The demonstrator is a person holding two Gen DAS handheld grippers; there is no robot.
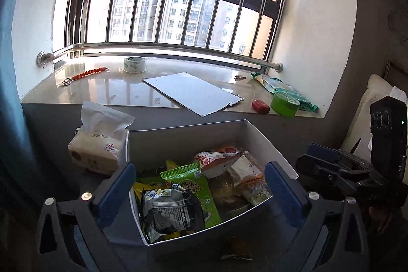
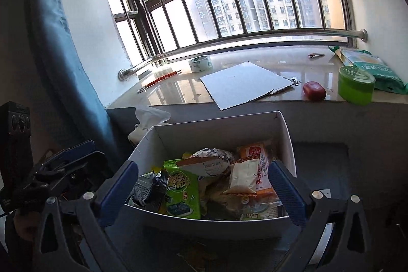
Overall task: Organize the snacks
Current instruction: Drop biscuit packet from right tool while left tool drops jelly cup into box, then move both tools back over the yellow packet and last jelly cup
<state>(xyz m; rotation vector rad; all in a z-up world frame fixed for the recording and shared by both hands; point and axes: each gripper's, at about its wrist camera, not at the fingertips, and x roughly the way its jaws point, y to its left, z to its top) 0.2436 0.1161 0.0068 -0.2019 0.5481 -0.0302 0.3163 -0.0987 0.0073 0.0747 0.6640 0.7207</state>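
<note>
A white cardboard box [image 1: 183, 137] stands on the dark table and holds several snack packets: a green seaweed packet [image 1: 197, 190], a black-and-silver packet [image 1: 168, 213], a red-and-white packet [image 1: 216, 159]. The box shows in the right wrist view too [image 2: 216, 129], with the green packet [image 2: 182, 189] and an orange packet [image 2: 257, 165]. My left gripper [image 1: 201, 195] is open and empty above the box's near side. My right gripper [image 2: 204, 190] is open and empty, also over the box's near side. One small snack packet [image 1: 237, 249] lies on the table in front of the box.
A tissue pack [image 1: 99, 142] lies left of the box. The marble windowsill holds a flat white board [image 1: 191, 93], a tape roll [image 1: 134, 64], scissors [image 1: 84, 74], a red object [image 1: 260, 106], a green tub [image 1: 284, 103] and a teal bag [image 2: 374, 68]. A blue curtain [image 2: 66, 68] hangs left.
</note>
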